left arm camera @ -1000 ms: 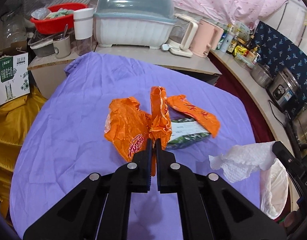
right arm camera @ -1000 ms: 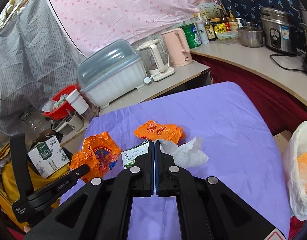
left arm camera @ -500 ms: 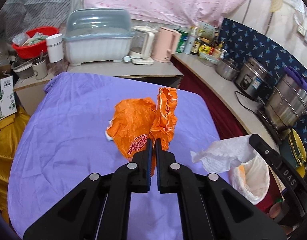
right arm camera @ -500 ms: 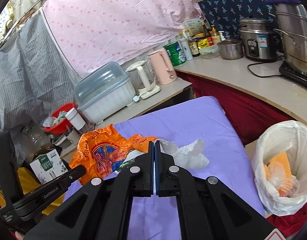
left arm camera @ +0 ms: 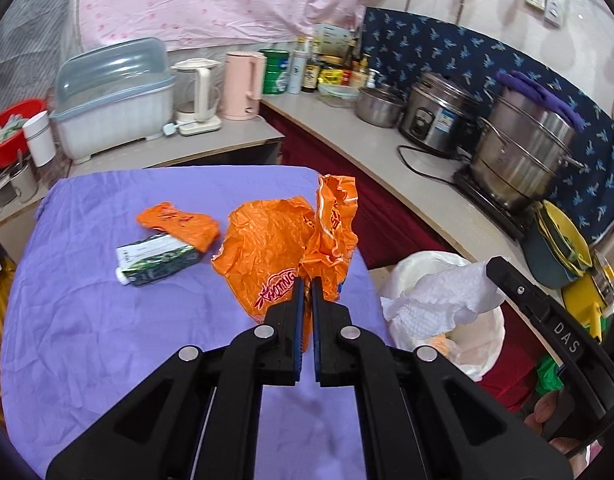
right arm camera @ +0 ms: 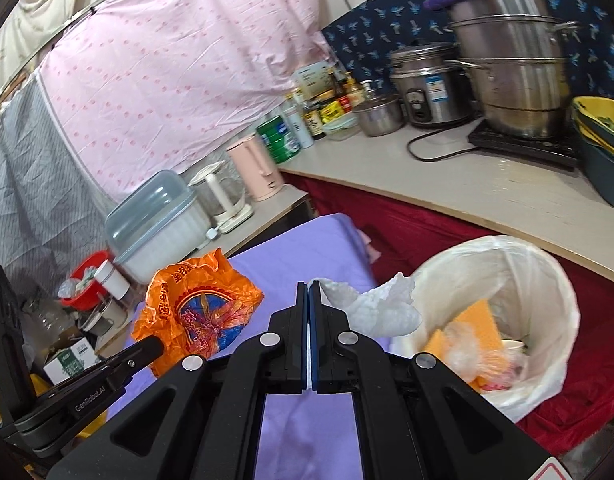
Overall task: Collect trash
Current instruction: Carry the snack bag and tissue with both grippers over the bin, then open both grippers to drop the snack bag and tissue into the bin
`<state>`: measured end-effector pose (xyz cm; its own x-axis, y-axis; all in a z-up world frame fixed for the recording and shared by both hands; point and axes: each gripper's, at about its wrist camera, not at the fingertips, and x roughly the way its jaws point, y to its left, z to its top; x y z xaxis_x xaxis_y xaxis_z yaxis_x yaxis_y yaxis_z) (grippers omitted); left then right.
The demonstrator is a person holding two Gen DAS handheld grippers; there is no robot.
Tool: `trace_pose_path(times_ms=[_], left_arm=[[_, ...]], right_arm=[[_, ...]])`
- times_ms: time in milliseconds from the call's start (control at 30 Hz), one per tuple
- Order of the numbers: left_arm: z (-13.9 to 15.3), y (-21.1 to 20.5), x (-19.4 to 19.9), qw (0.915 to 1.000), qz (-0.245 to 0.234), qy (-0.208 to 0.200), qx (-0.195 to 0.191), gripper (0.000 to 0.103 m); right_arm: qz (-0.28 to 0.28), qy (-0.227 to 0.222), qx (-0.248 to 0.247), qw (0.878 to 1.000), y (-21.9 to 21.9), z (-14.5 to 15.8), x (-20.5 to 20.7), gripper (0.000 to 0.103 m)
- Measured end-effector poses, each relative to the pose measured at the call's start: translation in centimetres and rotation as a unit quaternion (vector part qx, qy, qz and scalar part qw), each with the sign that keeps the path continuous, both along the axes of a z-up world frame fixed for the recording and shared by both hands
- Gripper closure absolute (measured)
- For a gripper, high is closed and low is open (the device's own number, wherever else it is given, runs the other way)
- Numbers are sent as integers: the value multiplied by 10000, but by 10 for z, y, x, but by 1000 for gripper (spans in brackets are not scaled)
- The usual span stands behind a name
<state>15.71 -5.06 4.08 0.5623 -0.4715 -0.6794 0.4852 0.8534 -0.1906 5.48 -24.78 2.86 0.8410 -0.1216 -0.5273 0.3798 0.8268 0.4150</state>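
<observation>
Beside the table, bin (right arm camera: 503, 264) now sits nearer both clamped hand-held grippers.

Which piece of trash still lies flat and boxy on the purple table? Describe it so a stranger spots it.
Start at the purple table and find the small orange wrapper lying on it. Right beside that wrapper lies a carton on its side. It alone is a dark green box with a white end; everything near it is crumpled orange plastic.
</observation>
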Motion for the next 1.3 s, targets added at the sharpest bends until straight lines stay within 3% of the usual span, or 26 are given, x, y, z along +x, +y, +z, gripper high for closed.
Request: trace_pose_path(times_ms=[633, 1133, 1300], left_arm=[[-33, -144, -39, 9921, -1183, 112, 407, 100], [-58, -185, -35, 9865, -1491, 318, 604, 98], [-57, -187, -35, 9865, -1530, 245, 537, 95]], right_arm=[[-981, 347, 264, 9942, -109, -44, -54, 102], [-1228, 561, 416, 9900, -137, -67, -51, 101], [-1306, 522, 418, 9892, -139, -64, -53, 94]])
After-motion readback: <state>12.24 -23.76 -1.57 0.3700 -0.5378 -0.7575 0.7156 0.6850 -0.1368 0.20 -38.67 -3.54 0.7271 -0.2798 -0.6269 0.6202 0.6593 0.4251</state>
